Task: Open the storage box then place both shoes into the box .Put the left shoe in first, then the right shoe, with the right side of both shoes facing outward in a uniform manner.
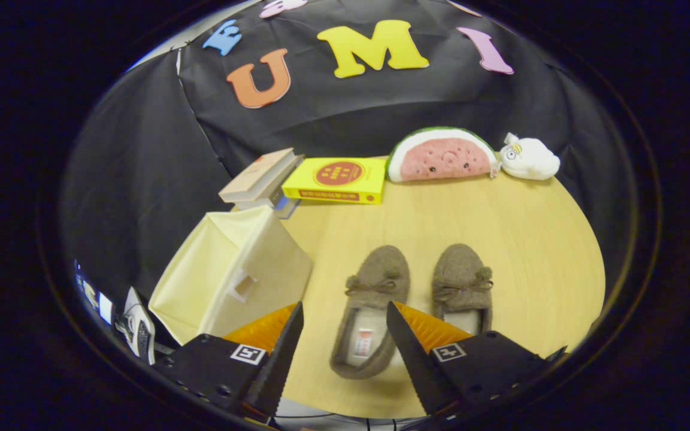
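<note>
Fingers (288, 335) of the gripper (345, 314) stand wide apart, gripping nothing, and hang above the near edge of the table (518, 239). Between them lies the heel end of the left shoe (371, 311), seen from above, with nothing pressing on it.

Biggest on the round wooden table is the box (231, 272), a pale cream fabric cube sitting at the table's edge, just ahead of one finger and beside the shoes. It has a small tab or handle cut on the face turned towards the shoes. Whether its top is open or covered I cannot tell from this angle.

Both shoes are brown fuzzy slippers with little bows on top, side by side, toes pointing away from the gripper, close together but apart. The right shoe (462, 284) lies just beyond the other finger, its heel partly hidden behind that finger.

Along the far edge of the table, against the black cloth wall, a watermelon plush (441, 155) stands on its flat side. Touching its one end is a small white plush (529, 158). On the other side lies a yellow book (336, 179), flat, and next to that a stack of books (264, 179) tilted a little, just behind the box.
</note>
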{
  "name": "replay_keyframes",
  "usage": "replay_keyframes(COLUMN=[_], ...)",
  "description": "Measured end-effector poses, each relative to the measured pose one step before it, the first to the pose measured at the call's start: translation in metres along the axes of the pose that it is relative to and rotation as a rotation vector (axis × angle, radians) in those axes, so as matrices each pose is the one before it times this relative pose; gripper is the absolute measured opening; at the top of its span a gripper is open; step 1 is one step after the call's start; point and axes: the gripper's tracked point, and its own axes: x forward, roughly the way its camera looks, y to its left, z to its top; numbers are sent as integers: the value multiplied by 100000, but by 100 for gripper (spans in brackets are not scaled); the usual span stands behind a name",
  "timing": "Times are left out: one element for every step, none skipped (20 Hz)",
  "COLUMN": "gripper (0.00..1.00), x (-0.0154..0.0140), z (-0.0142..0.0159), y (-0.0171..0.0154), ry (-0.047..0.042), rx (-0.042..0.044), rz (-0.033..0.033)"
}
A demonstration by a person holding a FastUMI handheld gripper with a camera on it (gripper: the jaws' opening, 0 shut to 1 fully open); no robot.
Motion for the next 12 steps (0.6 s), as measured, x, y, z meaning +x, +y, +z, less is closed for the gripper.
replay_keyframes(gripper=[82,80,78,75,72,69,64,59,53,48,43,38], x=[548,445,528,741,614,611,645,969,1153,807,517,488], z=[-680,-635,-312,-261,-308,-291,-375,-275,-399,-323,-19,-28], y=[-965,-823,-765,-402,-334,-479,152,-96,-464,109,11,153], ry=[3448,3296,2105,1548,2177,2233,2835,2742,3068,2220,976,-842], rx=[1353,1767,1691,1514,999,-573,220,156,380,776,216,31], rz=[-228,-491,-697,145,-278,-1164,1711,-201,-2582,347,-428,551])
